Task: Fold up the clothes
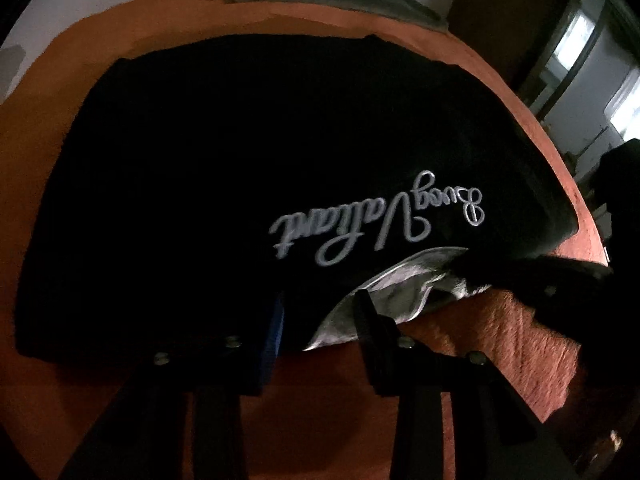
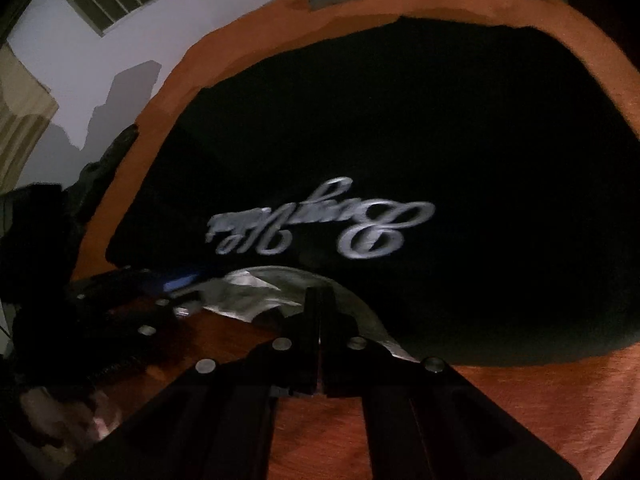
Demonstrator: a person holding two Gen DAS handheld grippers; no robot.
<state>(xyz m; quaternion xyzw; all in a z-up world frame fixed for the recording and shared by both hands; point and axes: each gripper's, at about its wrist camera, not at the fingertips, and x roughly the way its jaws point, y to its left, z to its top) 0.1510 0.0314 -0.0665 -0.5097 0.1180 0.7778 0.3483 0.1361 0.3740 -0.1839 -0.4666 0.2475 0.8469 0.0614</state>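
Black garment (image 1: 224,184) on orange bedding (image 1: 492,344): left tool (image 1: 320,312) apart; right tool (image 2: 320,308) together, pinching its silver lining (image 2: 248,284).

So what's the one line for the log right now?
garment: black top, spread on orange cover | left gripper: jaws open at grey collar lining | right gripper: jaws shut on collar lining

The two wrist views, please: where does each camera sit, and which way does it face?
Left wrist view: on the left tongs, looking along open fingers at the black garment on the orange cover.
Right wrist view: on the right tongs, fingers shut at the silver collar lining; the left tongs show at left.
Shared: garment, script lettering, lining.
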